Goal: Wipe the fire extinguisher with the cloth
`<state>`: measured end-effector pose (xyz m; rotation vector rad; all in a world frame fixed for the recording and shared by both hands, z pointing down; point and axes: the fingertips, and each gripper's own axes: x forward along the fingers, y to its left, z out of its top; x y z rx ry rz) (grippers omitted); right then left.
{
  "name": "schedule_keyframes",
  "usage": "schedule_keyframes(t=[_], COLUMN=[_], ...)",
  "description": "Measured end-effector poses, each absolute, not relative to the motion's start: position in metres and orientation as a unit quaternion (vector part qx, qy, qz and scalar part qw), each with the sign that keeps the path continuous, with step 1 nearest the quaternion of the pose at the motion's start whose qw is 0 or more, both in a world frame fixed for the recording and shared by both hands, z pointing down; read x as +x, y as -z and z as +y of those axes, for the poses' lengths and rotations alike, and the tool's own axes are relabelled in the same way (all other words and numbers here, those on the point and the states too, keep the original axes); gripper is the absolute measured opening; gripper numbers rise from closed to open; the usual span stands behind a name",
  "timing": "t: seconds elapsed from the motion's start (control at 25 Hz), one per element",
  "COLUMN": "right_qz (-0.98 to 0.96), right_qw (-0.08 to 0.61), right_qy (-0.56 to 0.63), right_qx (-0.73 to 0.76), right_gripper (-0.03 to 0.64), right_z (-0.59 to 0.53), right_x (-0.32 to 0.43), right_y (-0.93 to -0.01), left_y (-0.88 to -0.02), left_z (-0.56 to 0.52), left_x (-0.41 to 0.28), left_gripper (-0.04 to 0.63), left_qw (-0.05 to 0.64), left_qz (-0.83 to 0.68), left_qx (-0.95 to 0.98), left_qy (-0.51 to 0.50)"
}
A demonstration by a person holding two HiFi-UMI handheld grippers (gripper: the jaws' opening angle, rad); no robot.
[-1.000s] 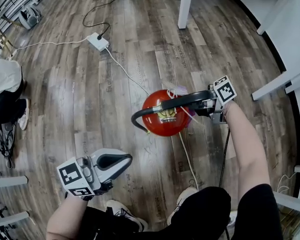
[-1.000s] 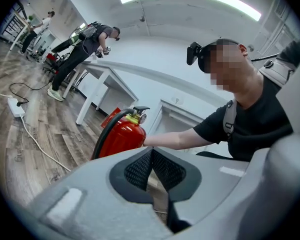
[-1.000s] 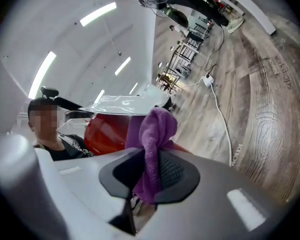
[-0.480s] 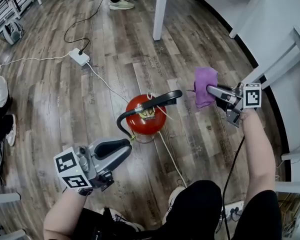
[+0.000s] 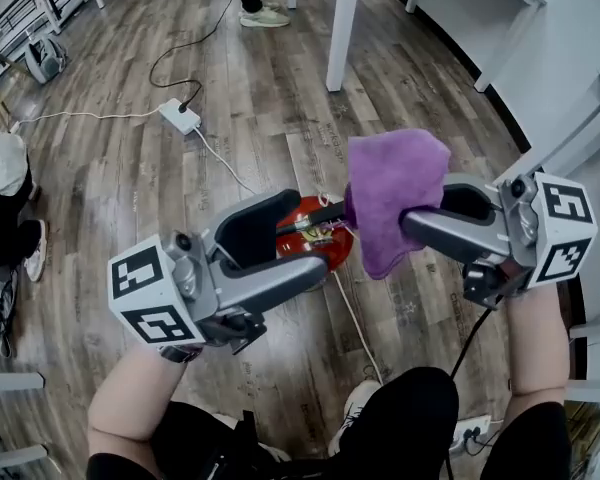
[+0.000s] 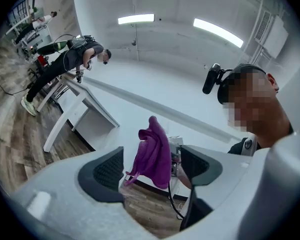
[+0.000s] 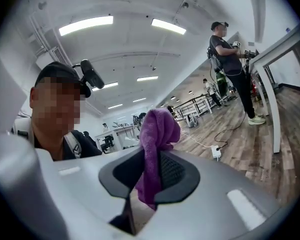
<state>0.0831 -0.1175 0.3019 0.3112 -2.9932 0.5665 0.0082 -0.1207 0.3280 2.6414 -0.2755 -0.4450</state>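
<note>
The red fire extinguisher (image 5: 336, 245) stands on the wood floor, mostly hidden behind my two raised grippers. A purple cloth (image 5: 395, 183) hangs from my right gripper (image 5: 405, 218), which points left and is shut on it; the cloth (image 7: 157, 134) is pinched between its pads. My left gripper (image 5: 311, 233) points right toward the cloth. Its jaws have just been opening and now stand wide, with nothing between them. Through that gap, in the left gripper view (image 6: 152, 170), the cloth (image 6: 152, 154) hangs beyond the fingertips, untouched.
A white power strip (image 5: 180, 116) and its cables lie on the floor at the back left. A white table leg (image 5: 342, 28) stands behind, with a person's shoes (image 5: 265, 16) near it. White furniture (image 5: 570, 118) lines the right side.
Both grippers have risen toward the camera. The right one lifted the cloth away from the extinguisher's side. The left jaws went from shut to wide open.
</note>
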Motion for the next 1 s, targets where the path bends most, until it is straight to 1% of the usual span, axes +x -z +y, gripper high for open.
schedule_keyframes(t=[0.04, 0.08, 0.2, 0.32, 0.36, 0.4, 0.44, 0.48, 0.64, 0.72, 0.8, 0.84, 0.88, 0.92, 0.96, 1.0], right_qz=[-0.977, -0.977, -0.978, -0.977, -0.977, -0.976, -0.976, -0.976, -0.977, -0.975, -0.964, -0.952, -0.938, -0.924, -0.910, -0.901], right_qw=[0.044, 0.051, 0.074, 0.084, 0.083, 0.081, 0.079, 0.079, 0.082, 0.079, 0.045, 0.005, -0.048, -0.105, -0.155, -0.188], right_qy=[-0.184, -0.180, -0.169, -0.175, -0.179, -0.183, -0.186, -0.188, -0.186, -0.182, -0.195, -0.214, -0.238, -0.265, -0.289, -0.309], right_qx=[0.099, 0.098, 0.096, 0.089, 0.086, 0.084, 0.083, 0.081, 0.073, 0.100, 0.177, 0.219, 0.247, 0.257, 0.252, 0.241], right_gripper=[0.069, 0.069, 0.070, 0.071, 0.071, 0.071, 0.072, 0.074, 0.080, 0.108, 0.117, 0.111, 0.085, 0.049, 0.040, 0.031], right_z=[-0.113, -0.108, -0.098, -0.094, -0.093, -0.093, -0.093, -0.093, -0.092, -0.097, -0.109, -0.114, -0.113, -0.106, -0.095, -0.082], right_x=[0.074, 0.065, 0.043, 0.029, 0.025, 0.022, 0.020, 0.017, 0.007, 0.012, 0.038, 0.056, 0.073, 0.085, 0.092, 0.094], right_y=[-0.304, -0.308, -0.329, -0.343, -0.346, -0.347, -0.348, -0.348, -0.345, -0.342, -0.336, -0.330, -0.324, -0.319, -0.318, -0.324], left_y=[-0.326, -0.326, -0.329, -0.331, -0.332, -0.333, -0.333, -0.333, -0.328, -0.323, -0.319, -0.319, -0.320, -0.323, -0.328, -0.336], left_z=[-0.121, -0.120, -0.113, -0.108, -0.107, -0.107, -0.107, -0.107, -0.105, -0.112, -0.130, -0.140, -0.150, -0.160, -0.168, -0.176], left_x=[0.015, 0.021, 0.029, 0.025, 0.021, 0.017, 0.012, 0.009, -0.001, -0.011, -0.030, -0.040, -0.049, -0.055, -0.058, -0.058], left_gripper=[0.384, 0.397, 0.397, 0.383, 0.349, 0.258, 0.122, 0.080, 0.069, 0.066, 0.066, 0.066, 0.066, 0.066, 0.066, 0.066], left_qw=[0.226, 0.228, 0.235, 0.241, 0.246, 0.252, 0.259, 0.264, 0.263, 0.261, 0.261, 0.261, 0.261, 0.261, 0.262, 0.267], left_qz=[-0.096, -0.091, -0.072, -0.054, -0.048, -0.044, -0.039, -0.033, -0.018, -0.024, -0.044, -0.051, -0.051, -0.045, -0.035, -0.021], left_qx=[0.958, 0.959, 0.962, 0.961, 0.960, 0.958, 0.956, 0.954, 0.954, 0.954, 0.952, 0.953, 0.956, 0.960, 0.962, 0.963], left_qy=[0.151, 0.141, 0.120, 0.123, 0.126, 0.130, 0.135, 0.138, 0.140, 0.148, 0.152, 0.143, 0.124, 0.095, 0.062, 0.027])
